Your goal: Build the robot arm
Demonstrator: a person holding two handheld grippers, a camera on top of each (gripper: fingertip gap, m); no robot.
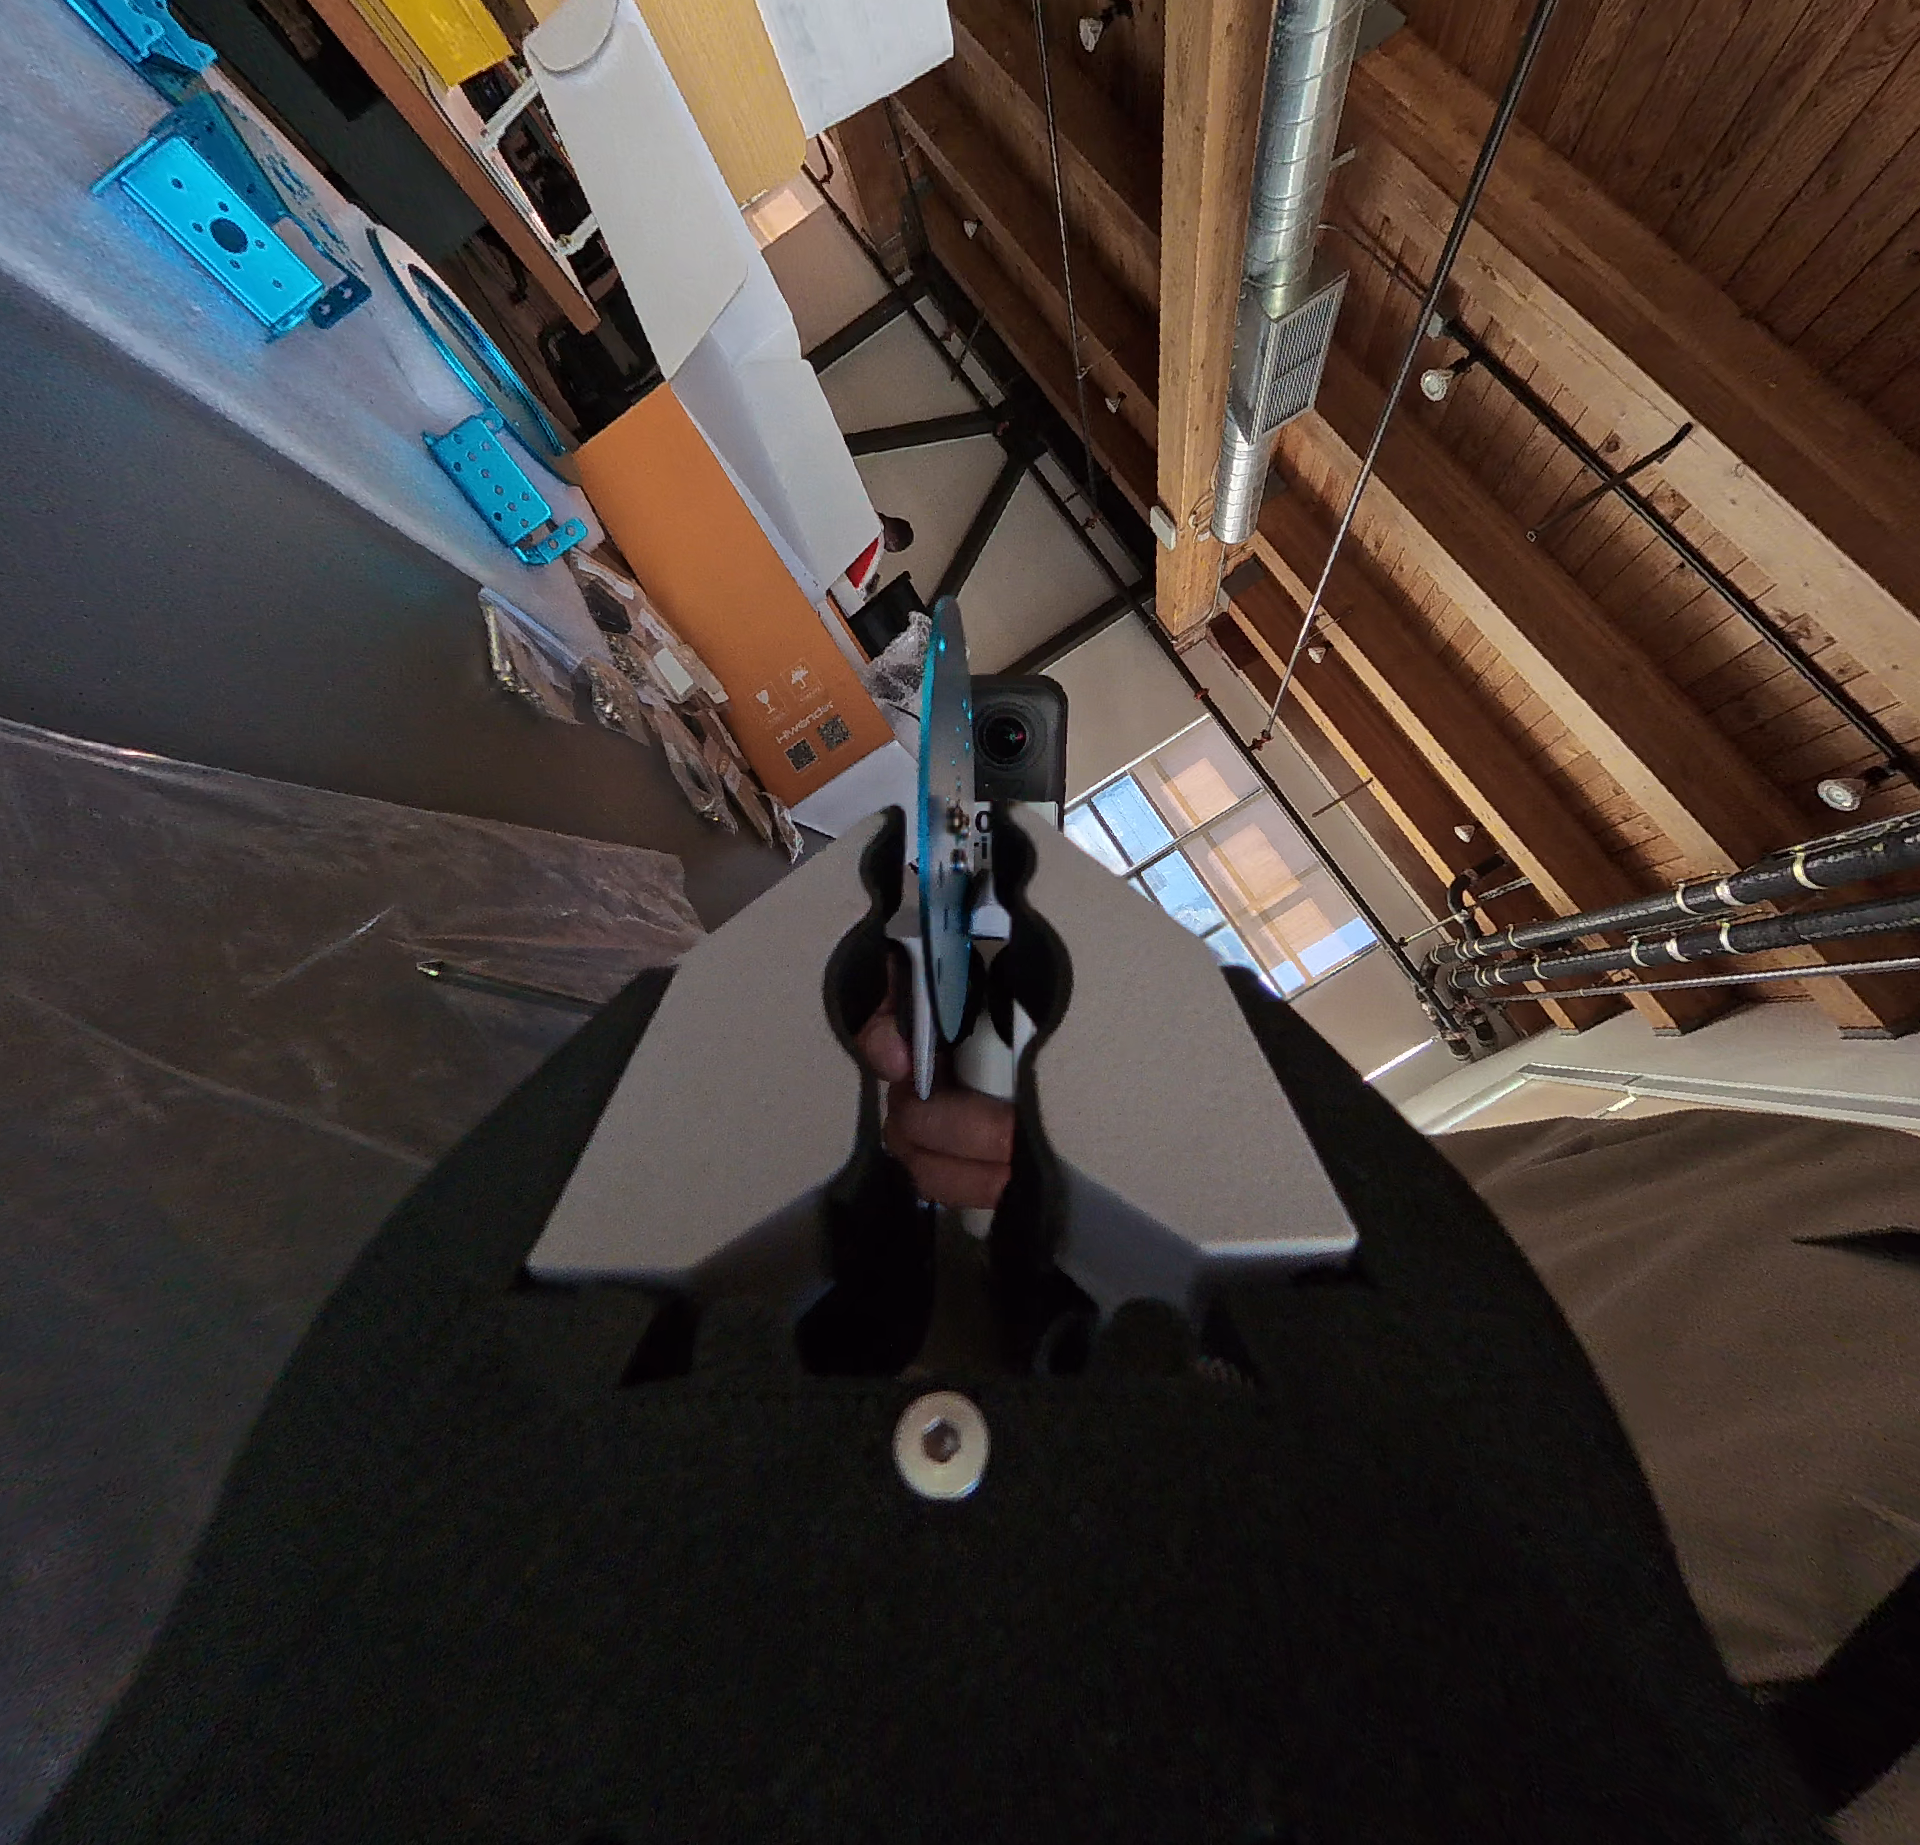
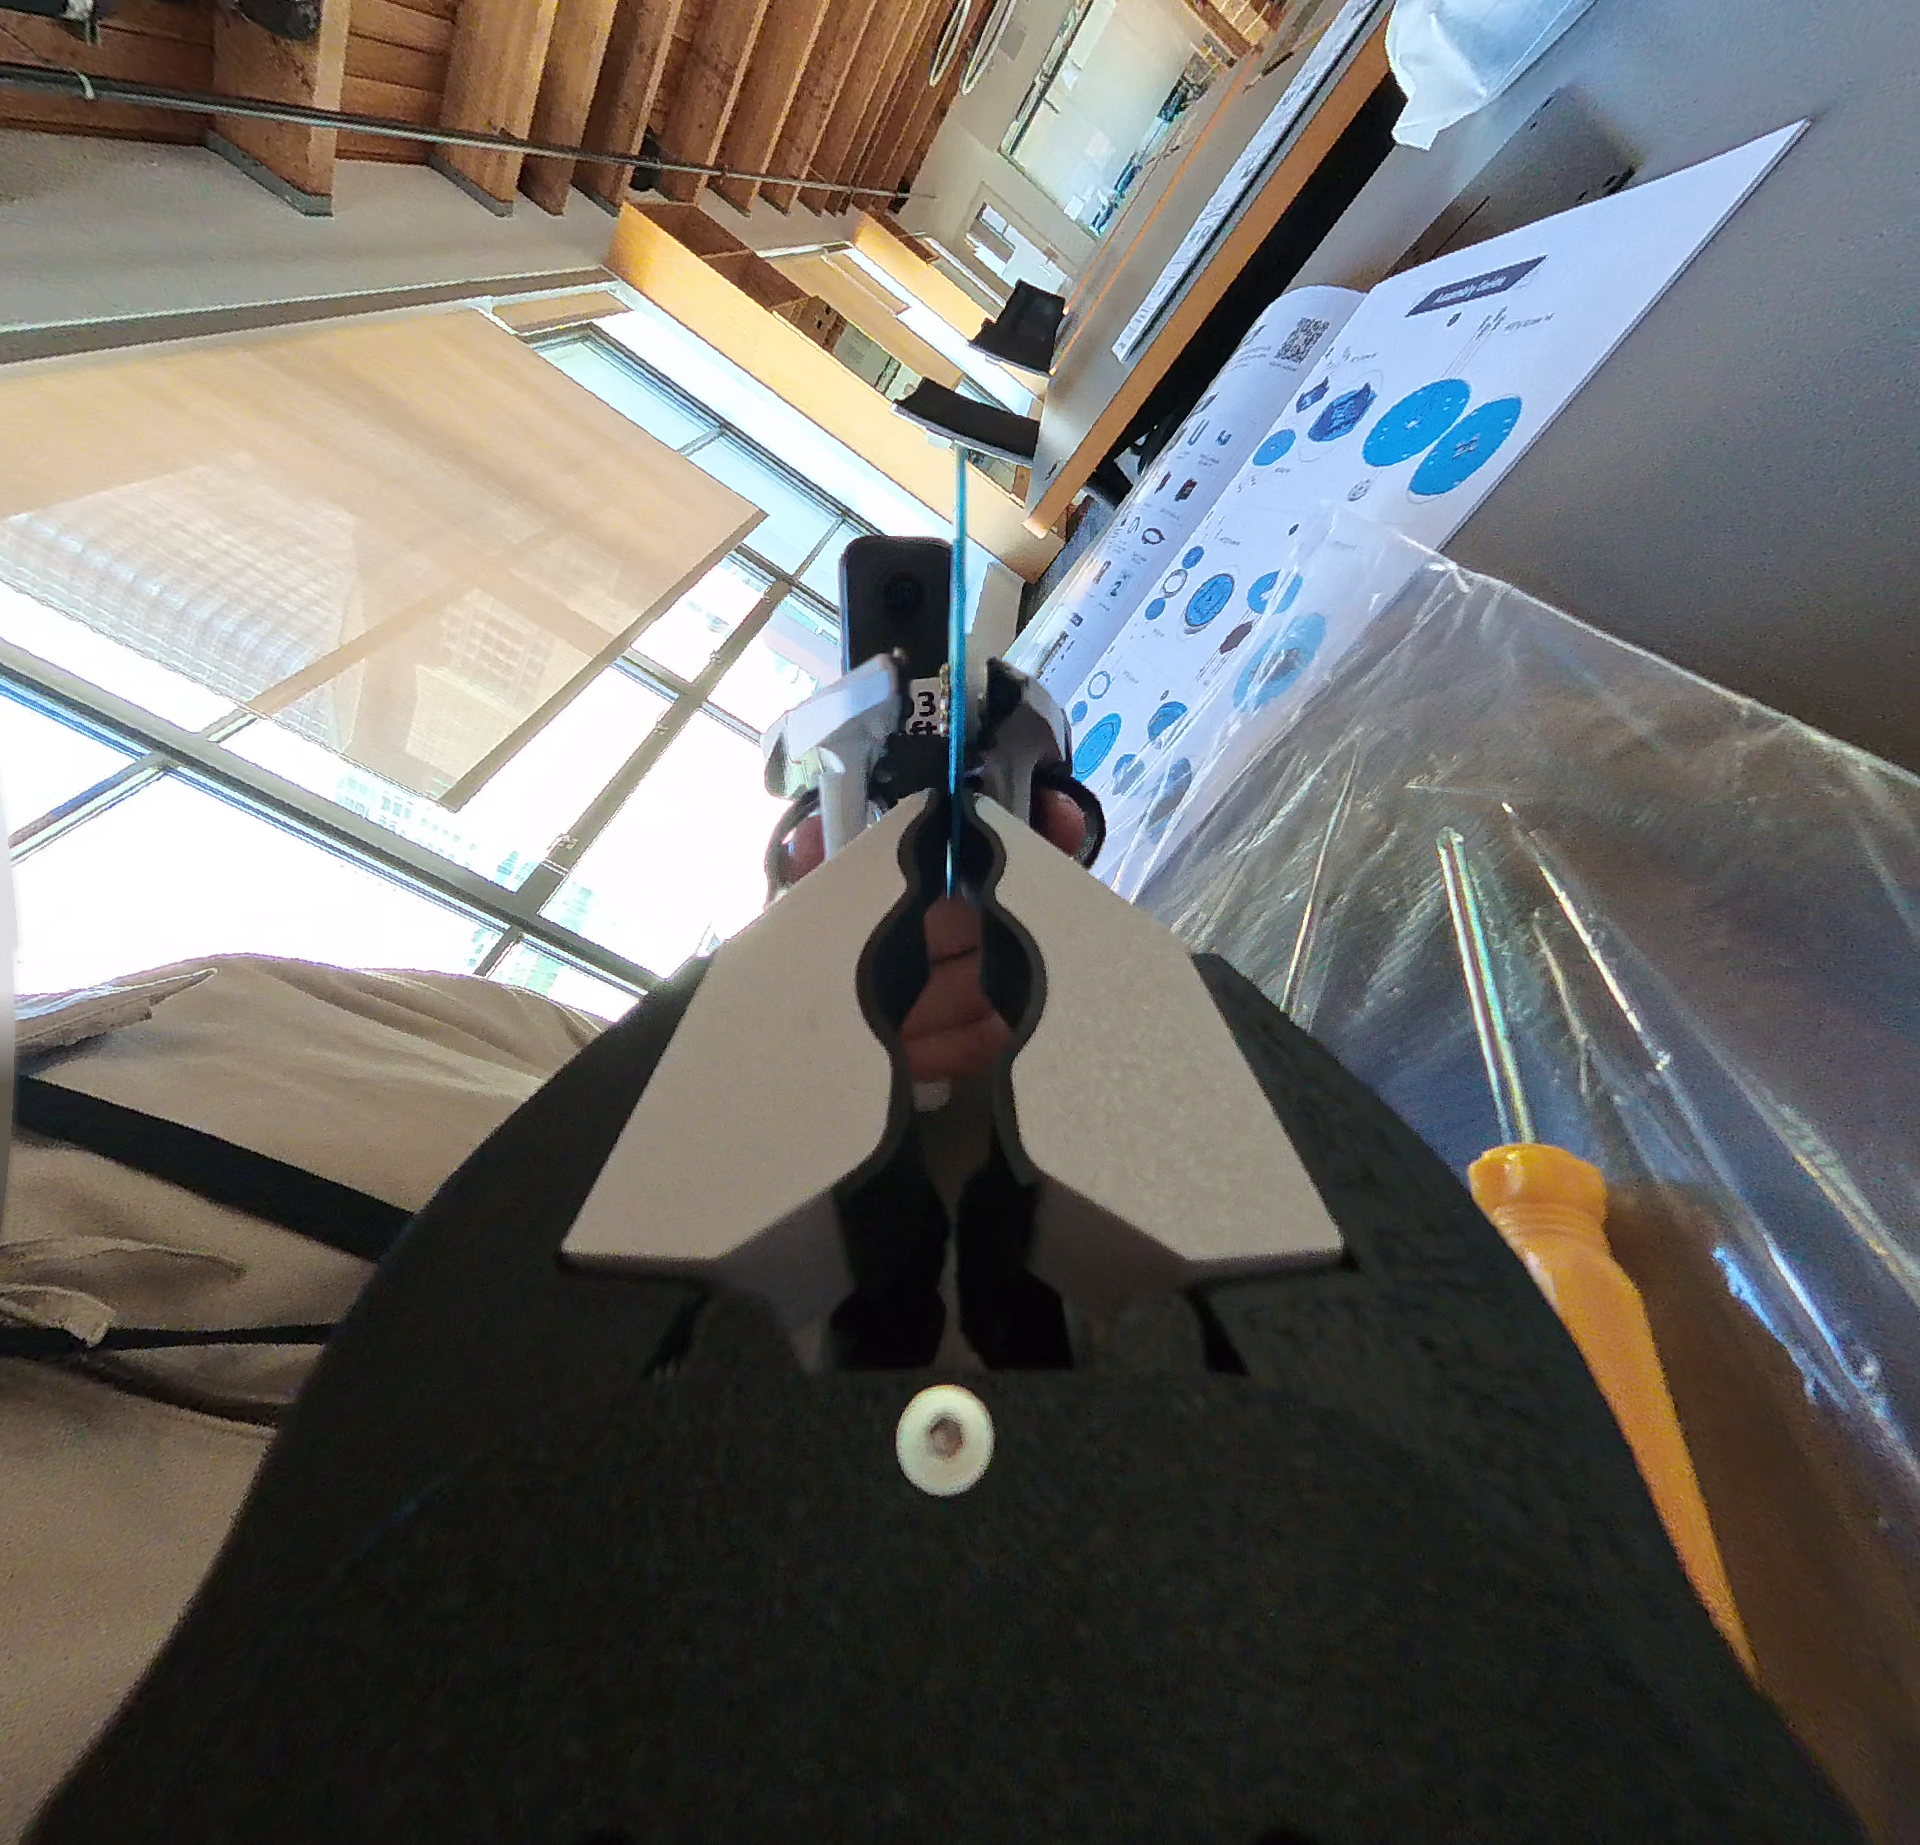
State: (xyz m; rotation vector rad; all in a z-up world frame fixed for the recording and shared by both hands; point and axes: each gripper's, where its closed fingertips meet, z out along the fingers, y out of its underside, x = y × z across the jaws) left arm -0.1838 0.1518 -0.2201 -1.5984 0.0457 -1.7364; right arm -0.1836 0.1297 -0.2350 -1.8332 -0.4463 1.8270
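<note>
The room has a wooden beam ceiling with a silver duct and large windows; both cameras are turned strongly, so the grey table (image 1: 208,569) runs along one side of each view.

The two grippers face each other above the table, with one blue metal disc (image 1: 940,715) standing on its edge between them. In the right wrist view the disc shows only as a thin blue line. The right gripper (image 2: 954,819) has its fingers pressed together on the near edge of the disc. The left gripper (image 1: 948,839) has its fingers close around the opposite edge and seems to pinch it also, though the contact on one side is not clearly visible. Behind the disc each view shows the other gripper with its black camera and one hand (image 1: 951,1141) on its handle.

On the far left of the table a white foam sheet (image 1: 62,195) carries three blue perforated brackets (image 1: 229,237) and one blue ring (image 1: 457,330). Near it stand one orange and white box (image 1: 727,590) and several small bags of parts (image 1: 623,673); their number I cannot tell. On the right side lie one printed instruction sheet (image 2: 1455,424), one clear plastic bag (image 2: 1558,756) and one screwdriver with an orange handle (image 2: 1579,1328).
</note>
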